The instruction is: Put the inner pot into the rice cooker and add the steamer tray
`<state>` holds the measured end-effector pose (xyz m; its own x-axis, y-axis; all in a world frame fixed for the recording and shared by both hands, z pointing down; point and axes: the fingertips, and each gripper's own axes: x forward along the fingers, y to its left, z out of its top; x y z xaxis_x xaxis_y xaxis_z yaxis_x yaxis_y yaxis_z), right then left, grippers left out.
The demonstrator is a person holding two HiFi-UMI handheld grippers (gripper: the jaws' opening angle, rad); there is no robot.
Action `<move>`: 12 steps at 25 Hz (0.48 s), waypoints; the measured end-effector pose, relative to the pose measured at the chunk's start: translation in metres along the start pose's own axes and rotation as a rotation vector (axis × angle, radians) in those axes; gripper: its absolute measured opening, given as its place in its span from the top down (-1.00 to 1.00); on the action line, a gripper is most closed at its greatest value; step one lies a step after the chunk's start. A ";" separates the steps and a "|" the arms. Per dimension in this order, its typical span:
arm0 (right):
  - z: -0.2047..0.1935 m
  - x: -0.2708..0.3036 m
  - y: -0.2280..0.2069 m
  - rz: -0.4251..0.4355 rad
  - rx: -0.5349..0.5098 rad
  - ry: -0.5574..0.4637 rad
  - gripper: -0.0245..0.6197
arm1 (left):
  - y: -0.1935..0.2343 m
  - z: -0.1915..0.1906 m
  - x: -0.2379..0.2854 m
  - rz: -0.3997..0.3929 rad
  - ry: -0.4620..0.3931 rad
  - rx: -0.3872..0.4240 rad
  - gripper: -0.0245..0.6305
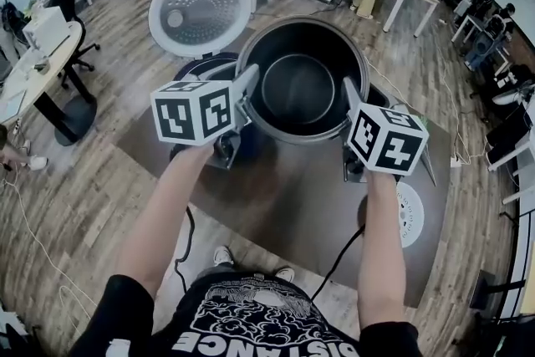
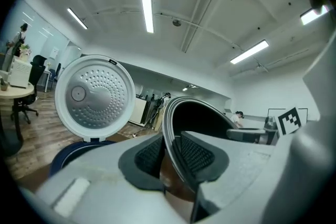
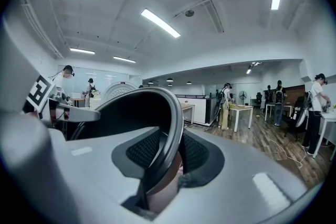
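The dark metal inner pot (image 1: 299, 84) hangs in the air above the table, held by its rim from both sides. My left gripper (image 1: 247, 93) is shut on the pot's left rim (image 2: 169, 123), one pad inside the wall and one outside. On the opposite rim (image 3: 174, 123), my right gripper (image 1: 350, 101) is shut the same way. Behind the pot stands the dark blue rice cooker (image 1: 203, 65), its white perforated lid (image 1: 199, 11) swung up and open. The left gripper view shows that lid (image 2: 94, 93) to the pot's left. A white round disc (image 1: 410, 214) lies on the table at the right.
The dark table top (image 1: 292, 213) reaches from me to the cooker. A black cable (image 1: 338, 259) runs off its near edge. Desks, chairs and standing people fill the wood-floored room around it, with a round desk (image 1: 33, 71) at the left.
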<state>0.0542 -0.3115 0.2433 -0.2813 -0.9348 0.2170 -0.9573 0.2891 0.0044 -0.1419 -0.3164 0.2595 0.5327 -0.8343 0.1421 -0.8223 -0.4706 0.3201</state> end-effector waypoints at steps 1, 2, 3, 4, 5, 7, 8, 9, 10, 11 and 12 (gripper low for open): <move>0.003 0.003 0.005 0.010 -0.002 -0.005 0.58 | 0.004 0.004 -0.004 0.013 -0.010 0.001 0.61; 0.007 0.006 0.010 0.021 -0.005 -0.012 0.59 | 0.007 0.008 -0.008 0.024 -0.022 0.003 0.62; 0.010 0.009 0.015 0.032 -0.008 -0.018 0.59 | 0.011 0.013 -0.012 0.032 -0.035 0.005 0.62; 0.014 0.012 0.020 0.043 -0.012 -0.024 0.59 | 0.014 0.017 -0.016 0.041 -0.047 0.007 0.62; 0.016 0.015 0.026 0.056 -0.015 -0.028 0.59 | 0.019 0.020 -0.020 0.051 -0.056 0.007 0.62; 0.021 0.022 0.039 0.083 -0.023 -0.032 0.59 | 0.029 0.025 -0.030 0.075 -0.068 0.004 0.62; 0.023 0.026 0.046 0.096 -0.027 -0.033 0.59 | 0.035 0.027 -0.034 0.088 -0.074 0.002 0.62; 0.025 0.030 0.053 0.109 -0.031 -0.035 0.59 | 0.040 0.029 -0.039 0.101 -0.080 0.000 0.62; 0.028 0.034 0.060 0.121 -0.035 -0.036 0.59 | 0.046 0.032 -0.043 0.114 -0.086 -0.002 0.62; 0.030 0.038 0.066 0.132 -0.038 -0.036 0.59 | 0.052 0.034 -0.048 0.127 -0.091 -0.004 0.63; 0.031 0.042 0.073 0.143 -0.040 -0.035 0.59 | 0.057 0.037 -0.052 0.138 -0.095 -0.005 0.63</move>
<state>-0.0294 -0.3363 0.2223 -0.4175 -0.8899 0.1838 -0.9041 0.4272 0.0145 -0.2240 -0.3108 0.2360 0.3930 -0.9145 0.0960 -0.8853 -0.3481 0.3083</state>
